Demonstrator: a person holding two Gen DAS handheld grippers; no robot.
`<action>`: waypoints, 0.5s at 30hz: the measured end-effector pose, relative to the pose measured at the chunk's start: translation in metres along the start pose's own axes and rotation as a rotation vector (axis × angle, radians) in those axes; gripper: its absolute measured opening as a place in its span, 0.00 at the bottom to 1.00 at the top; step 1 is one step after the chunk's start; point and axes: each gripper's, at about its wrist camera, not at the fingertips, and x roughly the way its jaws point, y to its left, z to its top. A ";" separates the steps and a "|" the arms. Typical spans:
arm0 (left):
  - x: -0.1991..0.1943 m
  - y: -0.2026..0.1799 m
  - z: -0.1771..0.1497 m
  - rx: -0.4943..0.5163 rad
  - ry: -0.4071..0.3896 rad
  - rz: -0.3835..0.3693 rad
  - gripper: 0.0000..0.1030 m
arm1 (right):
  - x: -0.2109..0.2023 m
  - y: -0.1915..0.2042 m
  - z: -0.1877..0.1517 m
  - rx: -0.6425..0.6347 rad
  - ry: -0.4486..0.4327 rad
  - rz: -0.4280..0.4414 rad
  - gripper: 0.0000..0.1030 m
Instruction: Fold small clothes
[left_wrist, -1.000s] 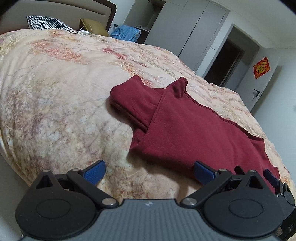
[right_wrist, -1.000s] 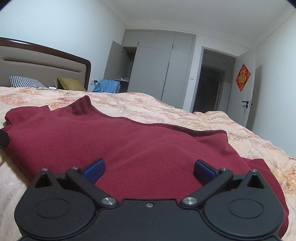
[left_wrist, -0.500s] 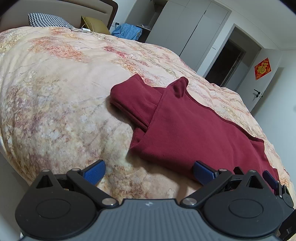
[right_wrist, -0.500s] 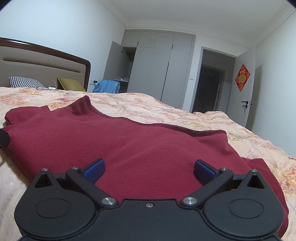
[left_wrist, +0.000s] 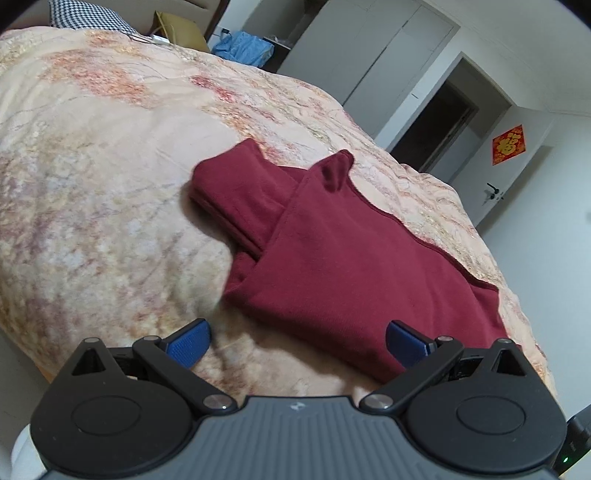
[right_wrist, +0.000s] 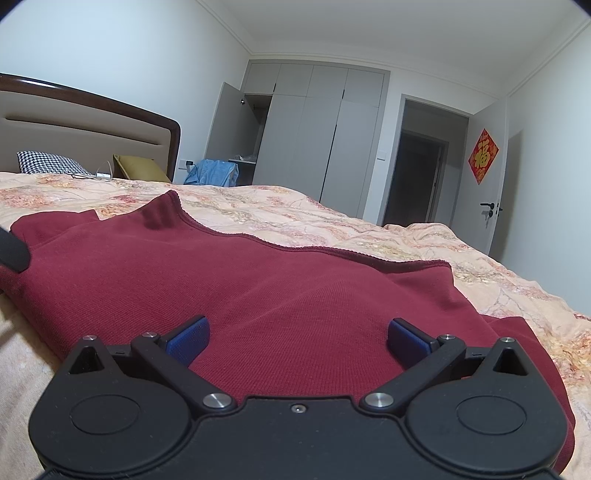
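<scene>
A dark red garment (left_wrist: 343, 254) lies partly folded on the floral bedspread (left_wrist: 92, 192), one sleeve tucked under at its left. My left gripper (left_wrist: 297, 338) is open and empty, hovering just above the garment's near left edge. In the right wrist view the same garment (right_wrist: 258, 288) fills the foreground. My right gripper (right_wrist: 297, 338) is open and empty, low over the garment's near edge. A black part of the left gripper (right_wrist: 13, 247) shows at the left edge of that view.
The bed's near edge drops off at the lower left (left_wrist: 22, 354). A houndstooth pillow (right_wrist: 48, 166), a mustard cushion (right_wrist: 140, 168) and the headboard (right_wrist: 92, 125) are at the far end. A blue cloth (right_wrist: 216, 173), the wardrobe (right_wrist: 314, 136) and a doorway (right_wrist: 417, 177) lie beyond.
My left gripper has drifted slightly back and left, so the right gripper has left its view. My right gripper and the garment have barely moved.
</scene>
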 end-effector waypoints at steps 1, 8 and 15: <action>0.002 -0.001 0.002 -0.003 -0.001 -0.015 1.00 | 0.000 0.000 0.000 0.000 0.000 0.000 1.00; 0.016 0.005 0.010 -0.127 -0.036 -0.162 1.00 | 0.000 0.000 0.000 -0.001 -0.001 0.000 1.00; 0.032 0.015 0.012 -0.207 -0.166 -0.155 0.90 | 0.000 0.000 0.000 -0.002 -0.004 -0.003 1.00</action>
